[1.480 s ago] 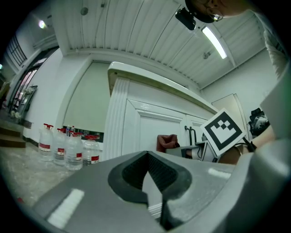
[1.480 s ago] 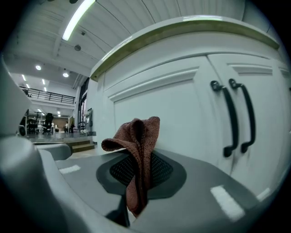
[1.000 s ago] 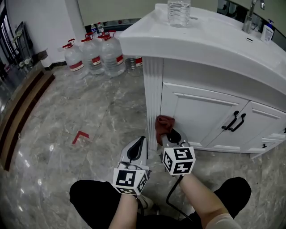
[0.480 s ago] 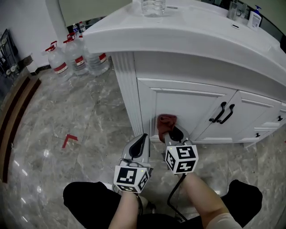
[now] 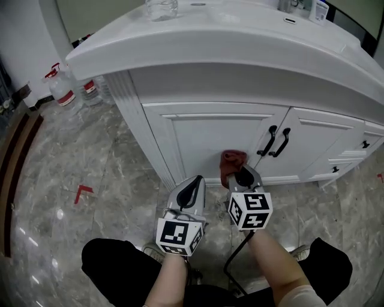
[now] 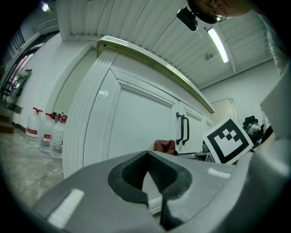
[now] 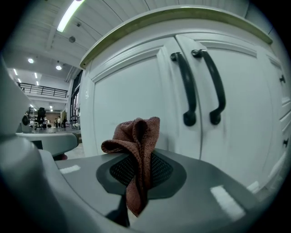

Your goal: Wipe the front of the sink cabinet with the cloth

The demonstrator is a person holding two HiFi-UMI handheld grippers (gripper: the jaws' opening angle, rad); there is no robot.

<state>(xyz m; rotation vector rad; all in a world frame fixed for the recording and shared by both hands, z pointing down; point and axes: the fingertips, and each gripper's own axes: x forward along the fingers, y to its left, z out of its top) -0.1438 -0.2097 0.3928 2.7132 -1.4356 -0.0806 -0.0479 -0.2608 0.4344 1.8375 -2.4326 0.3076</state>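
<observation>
**Right claw.** The right claw (image 7: 136,179) is closed on the cloth (image 7: 136,141). A fold of the rust-brown fabric is pinched between the pads, and a bunched head is left standing proud of the tips. This hold is judged to be deliberate, so that fabric, not the hard jaws, is presented to the painted surface.

The front of the cabinet (image 5: 204,138) is faced directly ahead of the tips, low on the left door and just left of the seam between the doors. Whether the cloth is pressed against the panel or held just short of it cannot be told. The two black handles (image 7: 202,86) are found above and to the right of the tips, clear of the cloth.

**Left claw.** The left claw (image 6: 146,175) is closed, with nothing between its pads. It is held just to the left of the right claw and slightly further back from the door, evidently to be kept out of the wiping path.

**Containers.**
- Both doors are shut, so the cabinet's contents are hidden.
- On the countertop (image 5: 240,42), far above the claws, the base of a clear bottle (image 5: 161,7) is seen. Its fill cannot be judged.
- On the floor, well to the left of the left claw, water jugs (image 5: 60,90) with red labels are stood. They appear to be filled with clear liquid.
</observation>
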